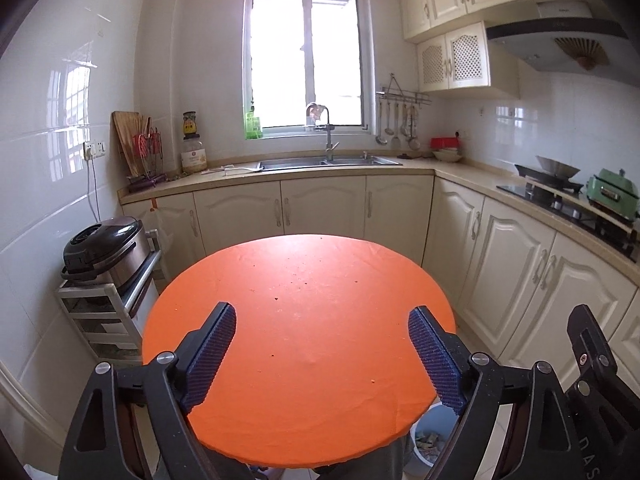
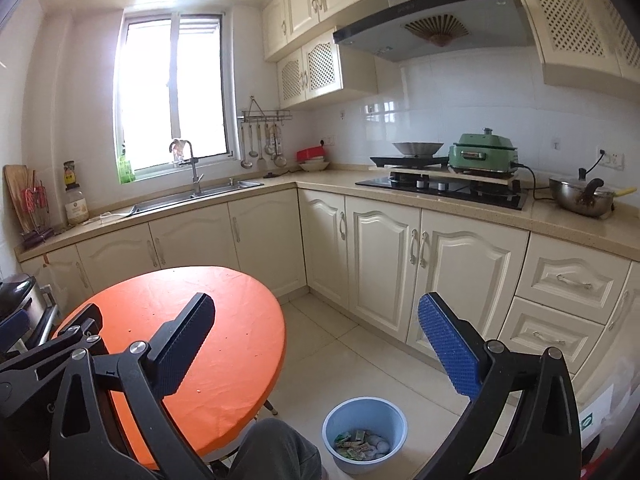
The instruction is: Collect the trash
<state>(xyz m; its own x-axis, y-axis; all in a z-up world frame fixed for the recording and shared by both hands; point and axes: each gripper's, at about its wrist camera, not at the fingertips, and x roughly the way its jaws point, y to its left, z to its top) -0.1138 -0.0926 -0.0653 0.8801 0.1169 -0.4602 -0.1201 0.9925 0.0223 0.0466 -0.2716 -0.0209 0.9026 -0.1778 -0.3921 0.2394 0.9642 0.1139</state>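
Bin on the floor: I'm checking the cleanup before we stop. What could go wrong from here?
1. The bin stands close to the person's knee and a table leg; a bump might tip the wrappers out.
2. Small crumbs remain on the orange table; both open hand-held grippers may struggle to pinch them.

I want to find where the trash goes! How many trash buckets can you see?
1. The blue bucket stands on the floor beside the orange table, with wrappers inside. Others may be hidden out of view.
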